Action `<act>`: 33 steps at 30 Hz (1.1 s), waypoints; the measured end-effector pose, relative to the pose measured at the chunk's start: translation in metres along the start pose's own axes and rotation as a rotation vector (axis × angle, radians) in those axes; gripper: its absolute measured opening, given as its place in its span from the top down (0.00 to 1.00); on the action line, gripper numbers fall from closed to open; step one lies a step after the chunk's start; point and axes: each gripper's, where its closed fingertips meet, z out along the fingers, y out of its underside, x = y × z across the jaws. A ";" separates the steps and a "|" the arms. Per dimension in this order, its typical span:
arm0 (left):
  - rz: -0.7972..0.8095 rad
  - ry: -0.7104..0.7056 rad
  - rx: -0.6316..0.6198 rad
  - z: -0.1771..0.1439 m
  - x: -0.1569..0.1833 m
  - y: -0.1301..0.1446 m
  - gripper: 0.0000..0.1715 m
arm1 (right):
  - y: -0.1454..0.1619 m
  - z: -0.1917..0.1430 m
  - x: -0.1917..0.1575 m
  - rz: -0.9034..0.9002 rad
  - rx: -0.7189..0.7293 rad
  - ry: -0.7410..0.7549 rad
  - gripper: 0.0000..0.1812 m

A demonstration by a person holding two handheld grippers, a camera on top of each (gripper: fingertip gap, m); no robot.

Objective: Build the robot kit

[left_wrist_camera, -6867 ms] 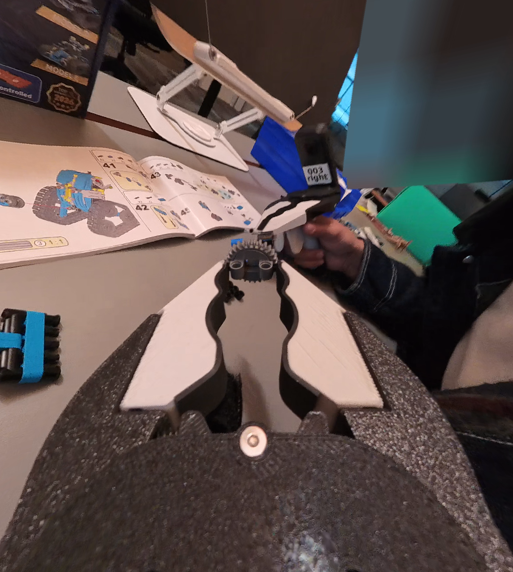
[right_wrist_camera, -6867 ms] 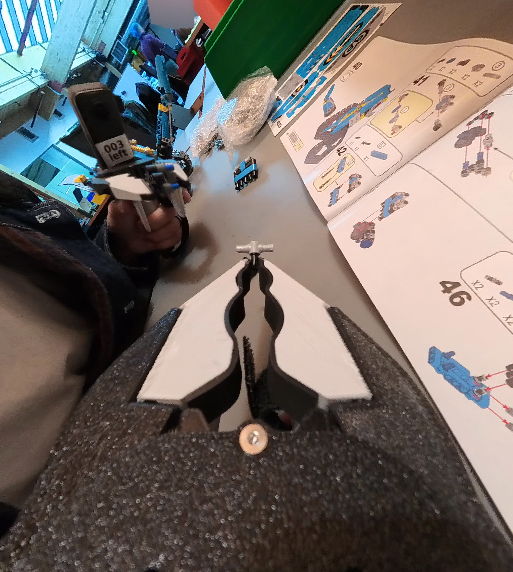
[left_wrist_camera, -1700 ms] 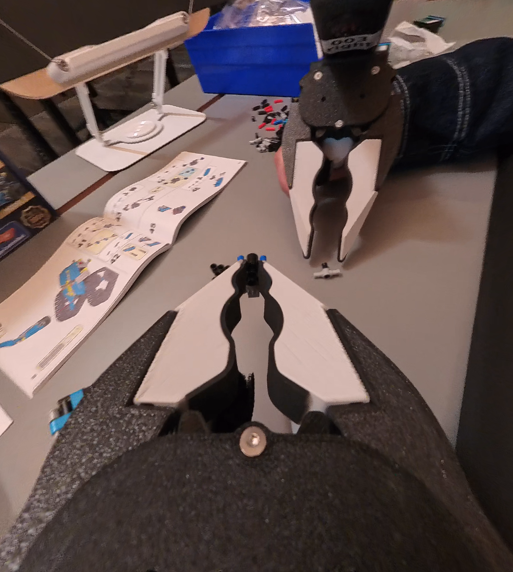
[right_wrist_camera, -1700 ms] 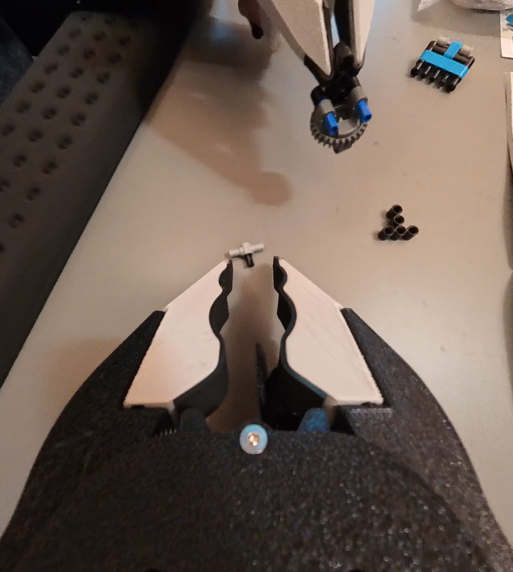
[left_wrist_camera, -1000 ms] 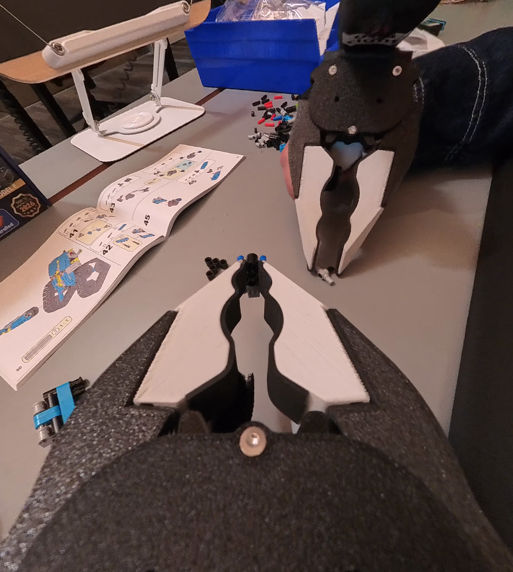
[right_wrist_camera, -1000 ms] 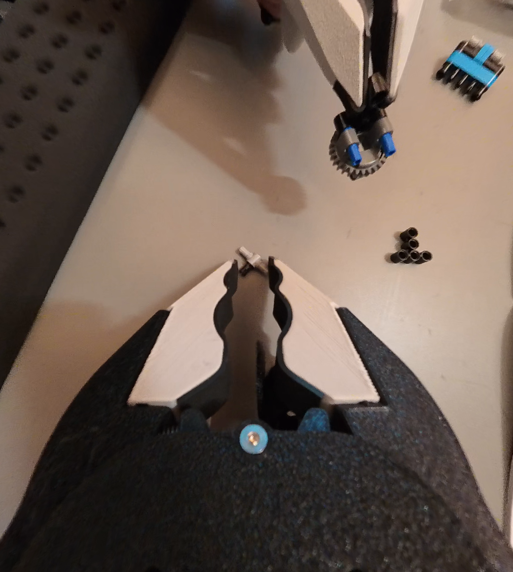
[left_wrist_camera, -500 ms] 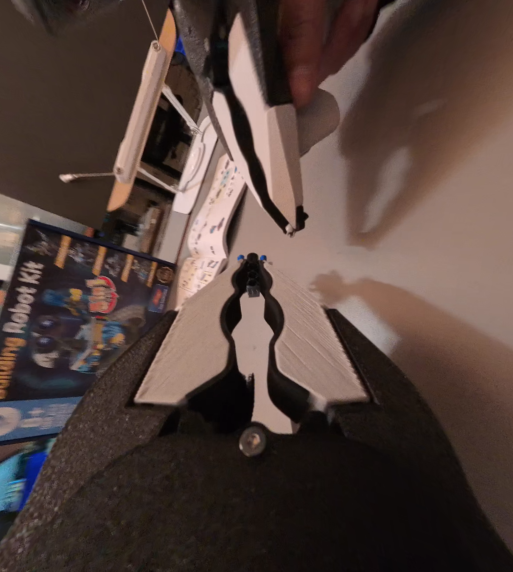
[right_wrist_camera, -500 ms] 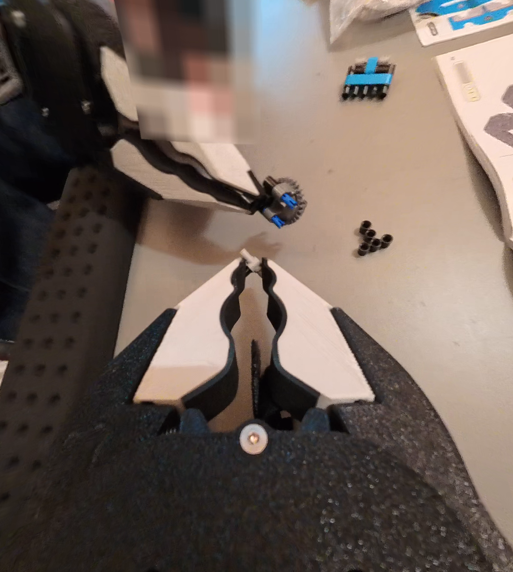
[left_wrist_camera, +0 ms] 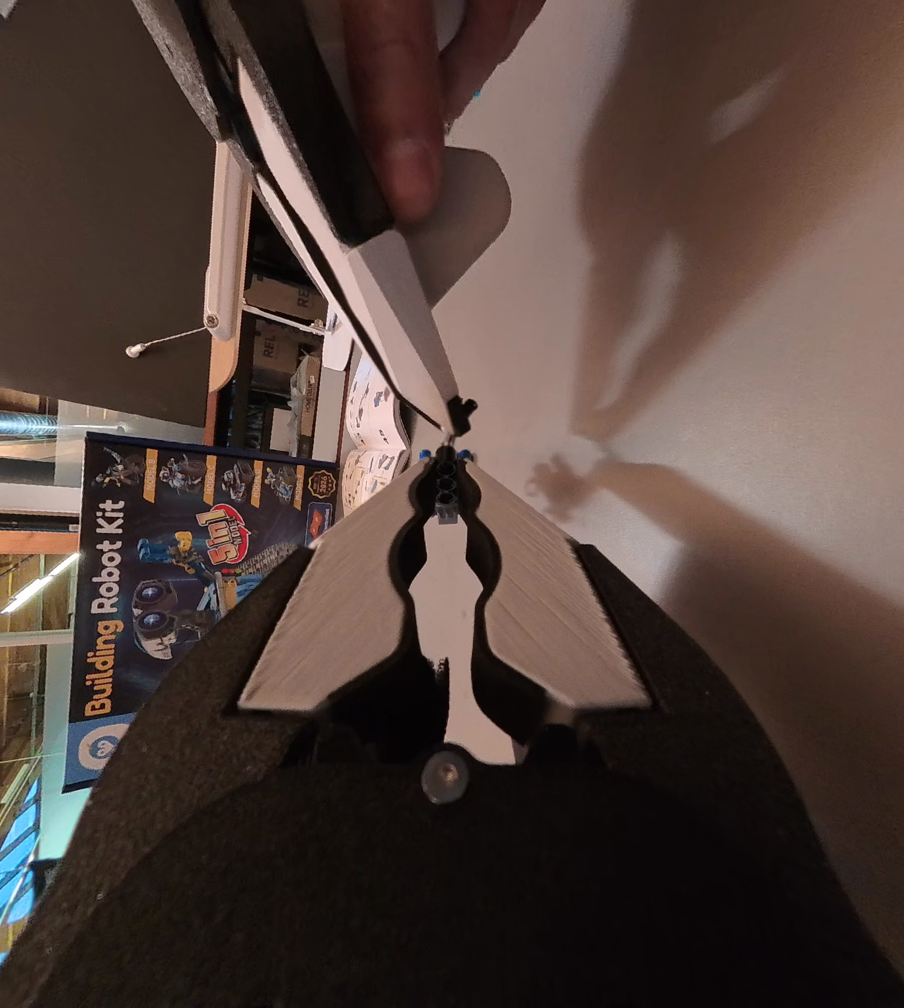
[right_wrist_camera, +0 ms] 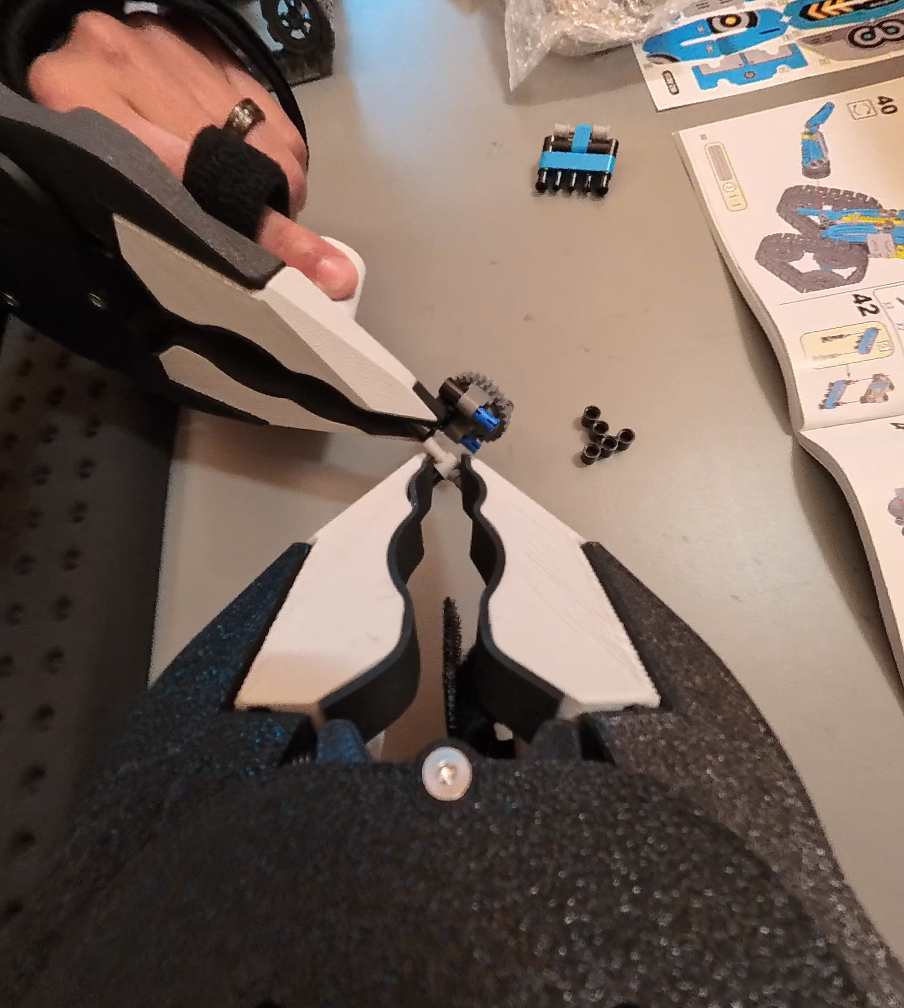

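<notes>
Where booklet (right_wrist_camera: pixel 842 305) lies open, grey table (right_wrist_camera: pixel 493 283)

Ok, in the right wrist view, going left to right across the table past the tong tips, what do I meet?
Perforated mat → gear piece in the left tongs → cluster of black bushes → open booklet.

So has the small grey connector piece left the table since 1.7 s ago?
Yes. The right gripper has it pinched, raised against the gear assembly, left of the black bushings lying on the table.
</notes>
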 end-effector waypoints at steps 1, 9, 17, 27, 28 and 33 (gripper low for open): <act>0.004 0.001 -0.004 0.000 0.001 0.001 0.96 | 0.001 0.001 0.000 -0.006 -0.010 0.007 0.95; 0.074 -0.008 -0.007 0.002 0.005 -0.003 0.96 | 0.004 0.002 -0.001 -0.013 -0.034 0.004 0.95; 0.199 -0.044 -0.007 0.003 0.009 -0.010 0.97 | 0.010 0.000 -0.003 -0.069 -0.086 -0.040 0.95; 0.301 -0.045 -0.033 0.008 0.020 -0.015 0.97 | 0.023 0.003 -0.004 -0.133 -0.184 -0.052 0.96; 0.315 -0.051 -0.035 0.009 0.020 -0.016 0.97 | 0.024 0.003 -0.005 -0.130 -0.190 -0.054 0.96; 0.369 -0.039 -0.051 0.012 0.025 -0.016 0.97 | 0.028 0.007 -0.005 -0.227 -0.223 0.005 0.98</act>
